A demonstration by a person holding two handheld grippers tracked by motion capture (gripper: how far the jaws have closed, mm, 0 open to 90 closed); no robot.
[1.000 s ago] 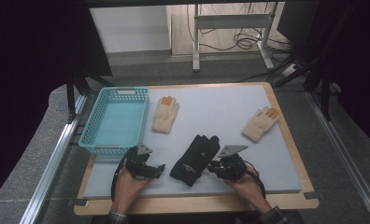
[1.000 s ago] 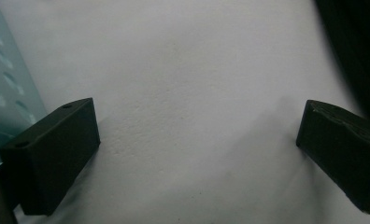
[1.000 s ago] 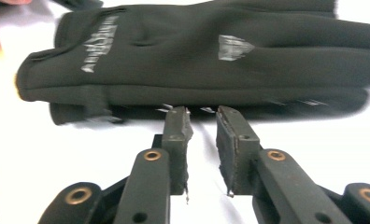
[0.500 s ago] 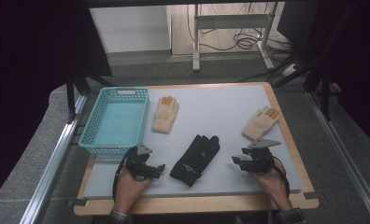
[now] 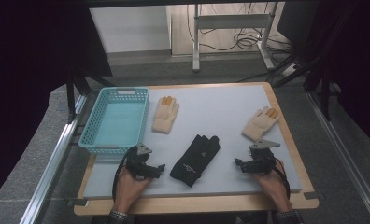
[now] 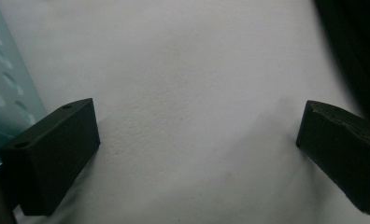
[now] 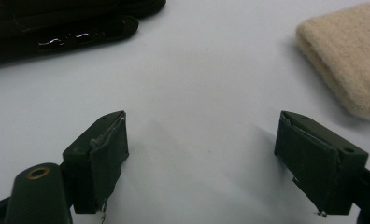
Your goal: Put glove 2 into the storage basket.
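A black glove (image 5: 195, 159) lies flat in the middle of the grey mat, between both grippers. My left gripper (image 5: 158, 168) rests on the mat to its left and is open over bare mat (image 6: 197, 116), with the black glove (image 6: 356, 56) off to one side. My right gripper (image 5: 239, 164) sits to the glove's right and apart from it. Its jaws have just been opening and stand wide with nothing between them (image 7: 202, 123). Ahead of them are the black glove (image 7: 57, 23) and a beige glove (image 7: 346, 70).
A teal basket (image 5: 115, 119) stands empty at the left of the mat, its wall (image 6: 5, 93) close to my left gripper. One beige glove (image 5: 166, 114) lies beside the basket, another (image 5: 260, 123) at the right. The board's wooden edge (image 5: 197, 203) runs along the front.
My right gripper let go of the black glove, opened its jaws and drew away to the right. The glove stays on the mat. The left gripper has not moved.
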